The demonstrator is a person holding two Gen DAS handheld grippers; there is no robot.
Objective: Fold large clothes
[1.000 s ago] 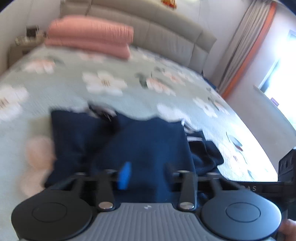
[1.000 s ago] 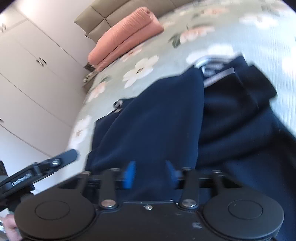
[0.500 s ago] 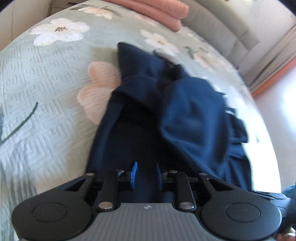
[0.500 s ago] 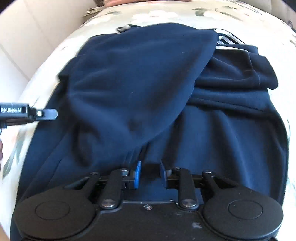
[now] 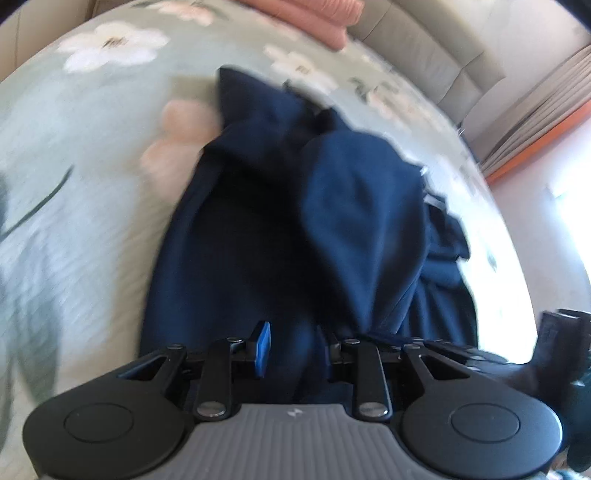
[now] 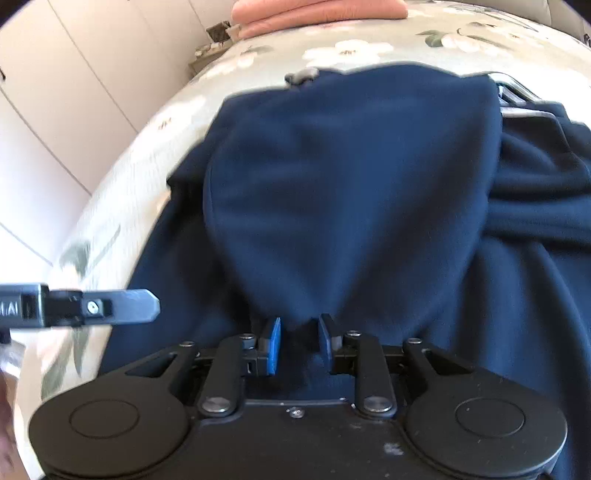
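A large navy garment (image 5: 351, 221) lies on the flowered bed cover (image 5: 74, 184), with one layer folded over the rest. My left gripper (image 5: 295, 347) sits low over its near edge. Its jaws are opening; cloth still lies between them, and the blue pad shows bare. In the right wrist view the folded layer (image 6: 351, 184) narrows down into my right gripper (image 6: 299, 339), which is shut on a pinch of it. The left gripper's finger (image 6: 110, 306) pokes in from the left edge. The right gripper's body (image 5: 554, 332) shows at the right edge of the left wrist view.
Pink folded bedding (image 5: 314, 14) rests against the beige padded headboard (image 5: 424, 48). Curtains (image 5: 535, 129) and a bright window stand to the right. White wardrobe doors (image 6: 55, 110) and a small nightstand (image 6: 214, 37) flank the bed's left side. Bare cover (image 6: 122, 206) spreads left of the garment.
Both grippers have come down toward the near edge, laying the folded layer over the garment. The left jaws stand wider apart than half a second ago; the right jaws keep their pinch.
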